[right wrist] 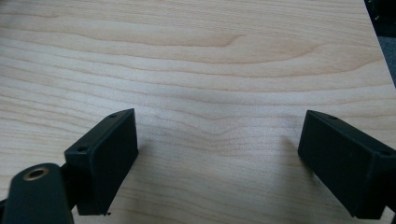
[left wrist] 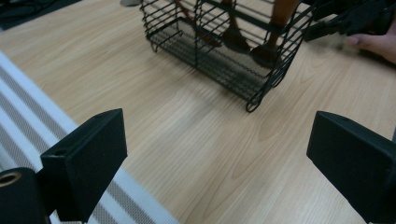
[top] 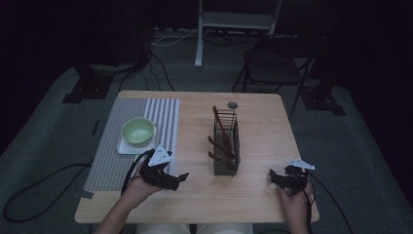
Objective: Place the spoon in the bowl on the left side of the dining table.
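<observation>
Listing table (top: 263, 195) centre: wire basket (top: 226, 146), light, rigid, rim grippable | wooden utensils (top: 221, 134) inside, stiff, light, likely smooth; grip upper handles | left gripper (top: 181, 178) at basket's 8 o'clock, jaws spread, empty | right gripper (top: 272, 176) at 4 o'clock, likewise released.

Wire basket (top: 226, 146) right of bowl (top: 138, 130)

Basket (left wrist: 224, 51) top cut off by the left gripper view's upper edge. Wooden utensils (left wrist: 261, 49) inside: handles cropped, kinds unclear. Other gripper (left wrist: 345, 21) blurred at corner.
</observation>
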`<state>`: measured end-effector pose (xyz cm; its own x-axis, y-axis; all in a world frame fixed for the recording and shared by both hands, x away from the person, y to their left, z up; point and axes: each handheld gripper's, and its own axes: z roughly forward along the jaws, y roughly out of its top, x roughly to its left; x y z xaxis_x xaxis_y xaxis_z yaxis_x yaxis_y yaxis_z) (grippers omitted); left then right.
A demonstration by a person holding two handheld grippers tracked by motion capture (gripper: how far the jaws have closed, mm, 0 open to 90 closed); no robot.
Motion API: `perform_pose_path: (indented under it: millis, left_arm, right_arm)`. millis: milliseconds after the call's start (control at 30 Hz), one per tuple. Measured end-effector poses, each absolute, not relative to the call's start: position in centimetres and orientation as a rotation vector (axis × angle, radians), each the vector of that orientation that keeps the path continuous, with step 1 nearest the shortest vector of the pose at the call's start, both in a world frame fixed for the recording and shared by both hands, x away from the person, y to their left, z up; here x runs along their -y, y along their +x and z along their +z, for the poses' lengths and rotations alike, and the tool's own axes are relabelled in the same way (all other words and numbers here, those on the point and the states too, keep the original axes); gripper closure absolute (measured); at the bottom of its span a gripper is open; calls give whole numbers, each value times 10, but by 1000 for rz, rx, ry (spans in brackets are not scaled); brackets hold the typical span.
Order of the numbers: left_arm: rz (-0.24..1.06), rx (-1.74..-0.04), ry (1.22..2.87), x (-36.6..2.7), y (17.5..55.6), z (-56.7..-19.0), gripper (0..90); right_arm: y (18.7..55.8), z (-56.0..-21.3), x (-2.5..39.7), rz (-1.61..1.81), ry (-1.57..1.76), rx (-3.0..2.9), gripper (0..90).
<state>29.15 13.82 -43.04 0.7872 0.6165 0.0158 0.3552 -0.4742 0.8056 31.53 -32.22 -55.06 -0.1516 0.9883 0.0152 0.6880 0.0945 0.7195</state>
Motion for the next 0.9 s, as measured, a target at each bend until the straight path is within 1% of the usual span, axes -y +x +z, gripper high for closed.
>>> perform_pose_path:
  millis: [100,167,433,500,700,767,800,900]
  left_arm:
    - [389,-698,2109,-132,292,-426,50]
    - [393,-678,2115,-128,293,-423,68]
    - [394,-640,2116,-111,298,-416,69]
    - [410,-642,2100,-108,299,-414,124]
    - [392,-609,2098,-92,304,-412,149]
    - [395,-604,2100,-87,306,-411,164]
    - [400,-595,2101,-85,305,-411,190]
    - [420,-584,2108,-79,306,-412,197]
  right_arm:
    - [315,-551,322,820,1639,-1897,113]
    - [315,-551,322,820,1638,-1897,113]
    - [315,-551,322,820,1638,-1898,114]
    - [315,-551,322,820,1638,-1897,114]
    - [315,-551,322,821,1639,-1897,114]
    - [315,-551,322,820,1639,-1897,114]
    - [315,-551,322,820,1639,-1897,114]
    - [315,-551,322,821,1639,-1897,114]
